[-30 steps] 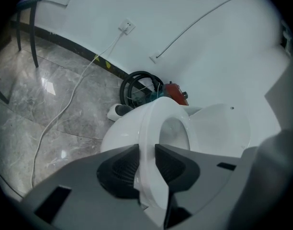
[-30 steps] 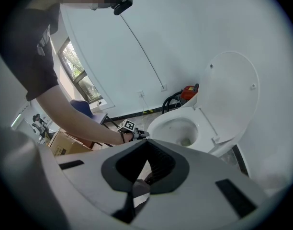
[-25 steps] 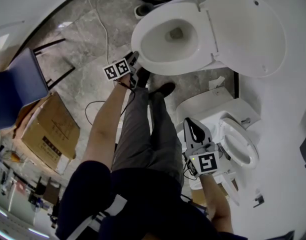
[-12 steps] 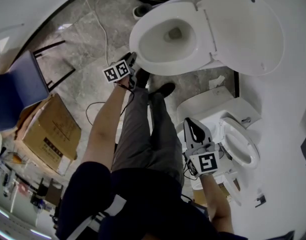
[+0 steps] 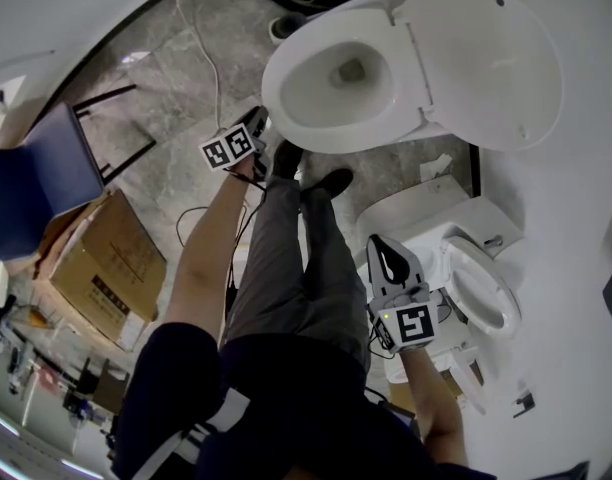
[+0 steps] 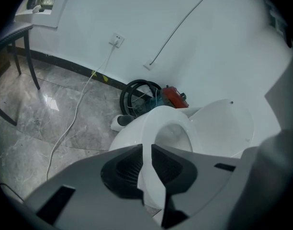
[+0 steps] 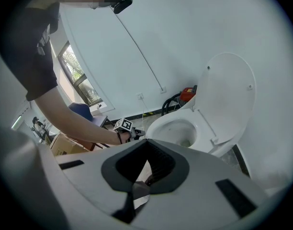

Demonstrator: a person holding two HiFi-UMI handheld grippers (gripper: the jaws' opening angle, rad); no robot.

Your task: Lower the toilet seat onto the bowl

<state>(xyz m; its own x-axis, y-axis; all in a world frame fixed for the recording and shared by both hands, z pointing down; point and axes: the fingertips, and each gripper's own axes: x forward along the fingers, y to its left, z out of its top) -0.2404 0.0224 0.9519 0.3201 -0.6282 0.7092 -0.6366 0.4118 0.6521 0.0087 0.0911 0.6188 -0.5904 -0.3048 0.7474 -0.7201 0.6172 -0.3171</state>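
1. Because its jaws have just been closing, the left tool [image 6: 145, 147] shows only a thin slit between them. As far as I can judge nothing is pinched, the white in the slit being the front of the bowl [image 6: 120, 140] beyond.
2. The right tool [image 7: 144, 142] has its tips pressed together, with nothing in them.
3. The toilet seat [image 5: 316, 131] lies flat on the bowl, just beyond the left tool; the lid [image 5: 486, 58] stands open behind it.
4. The seat looks stiff, light and glossy, hinged at the back — likely to slip and slam, so its front lip is the place to hold.
5. The left arm [image 5: 211, 238] reaches forward, tool slanting down; the right forearm [image 5: 431, 398] is tucked beside the body, tool also tilted down.
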